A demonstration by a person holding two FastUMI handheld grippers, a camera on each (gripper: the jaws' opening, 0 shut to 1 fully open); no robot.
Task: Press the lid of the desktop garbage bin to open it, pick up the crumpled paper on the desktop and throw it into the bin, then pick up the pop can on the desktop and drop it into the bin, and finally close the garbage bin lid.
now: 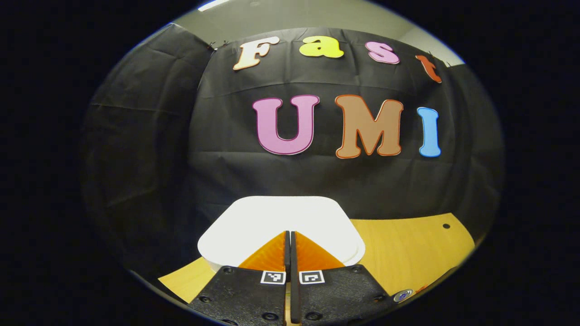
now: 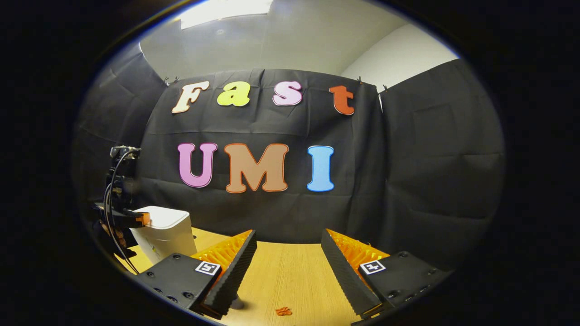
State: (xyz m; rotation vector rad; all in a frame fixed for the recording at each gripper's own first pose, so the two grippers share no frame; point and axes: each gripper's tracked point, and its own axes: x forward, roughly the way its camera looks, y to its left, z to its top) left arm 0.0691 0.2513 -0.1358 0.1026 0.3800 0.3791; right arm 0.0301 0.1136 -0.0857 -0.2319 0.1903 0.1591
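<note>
Bin (image 1: 281,226) is standing on the worktop (image 1: 408,253), lid down, directly under the left tongs (image 1: 288,246), whose fingers are pressed together. Right tongs (image 2: 288,267) are hanging apart, empty, well aside. Advice: press squarely on the lid, straight down, avoiding tipping.

Your left gripper view sits close above the bin lid (image 1: 281,224), facing the cloth wall; your right gripper view looks from farther right, sharing bin (image 2: 163,233) and desktop (image 2: 285,271)
</note>
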